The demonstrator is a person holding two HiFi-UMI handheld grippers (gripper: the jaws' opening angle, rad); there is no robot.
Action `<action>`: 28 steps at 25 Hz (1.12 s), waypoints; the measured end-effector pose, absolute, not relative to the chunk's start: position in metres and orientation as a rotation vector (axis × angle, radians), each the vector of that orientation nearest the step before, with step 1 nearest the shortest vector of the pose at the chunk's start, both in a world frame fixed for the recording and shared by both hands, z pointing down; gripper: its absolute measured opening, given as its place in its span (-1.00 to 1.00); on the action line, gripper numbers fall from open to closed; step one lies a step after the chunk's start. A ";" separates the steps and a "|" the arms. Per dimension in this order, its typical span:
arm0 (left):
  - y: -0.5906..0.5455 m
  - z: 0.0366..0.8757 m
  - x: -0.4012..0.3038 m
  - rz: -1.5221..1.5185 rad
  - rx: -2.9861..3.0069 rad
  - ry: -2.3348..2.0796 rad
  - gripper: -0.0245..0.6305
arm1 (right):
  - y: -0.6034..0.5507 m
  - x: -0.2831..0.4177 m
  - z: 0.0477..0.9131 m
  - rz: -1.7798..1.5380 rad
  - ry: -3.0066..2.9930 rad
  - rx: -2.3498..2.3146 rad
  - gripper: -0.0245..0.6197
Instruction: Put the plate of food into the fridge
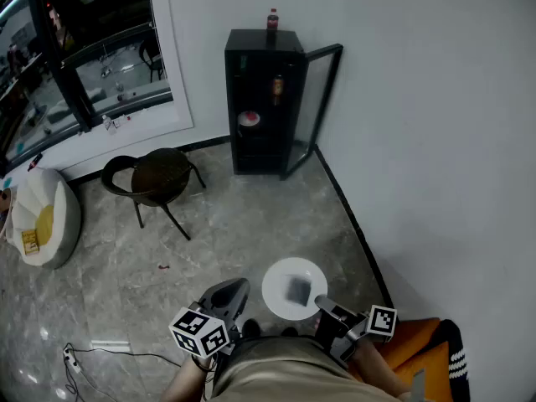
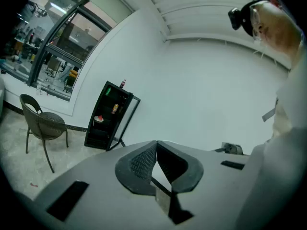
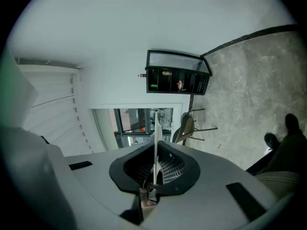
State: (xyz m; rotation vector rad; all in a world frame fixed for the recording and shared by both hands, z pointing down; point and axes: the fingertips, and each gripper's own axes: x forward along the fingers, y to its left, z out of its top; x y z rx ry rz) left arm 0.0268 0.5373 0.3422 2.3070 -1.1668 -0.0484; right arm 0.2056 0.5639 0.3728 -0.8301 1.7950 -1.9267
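Note:
A white plate with a dark piece of food on it hangs low in front of me. My right gripper is shut on the plate's near right rim. In the right gripper view the plate shows edge-on as a thin white line between the jaws of that gripper. Just left of the plate, my left gripper holds nothing, and its jaws meet at the tips. The black fridge stands against the far wall with its glass door swung open to the right.
A bottle stands on top of the fridge, and its shelves hold a can and a red-and-white item. A dark chair stands left of the fridge and a white beanbag further left. A cable lies on the floor. The white wall runs along the right.

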 end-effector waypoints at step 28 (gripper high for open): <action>0.536 0.346 -0.024 -0.025 2.328 -1.161 -0.89 | 0.559 0.158 0.374 -1.862 1.772 -0.827 -0.81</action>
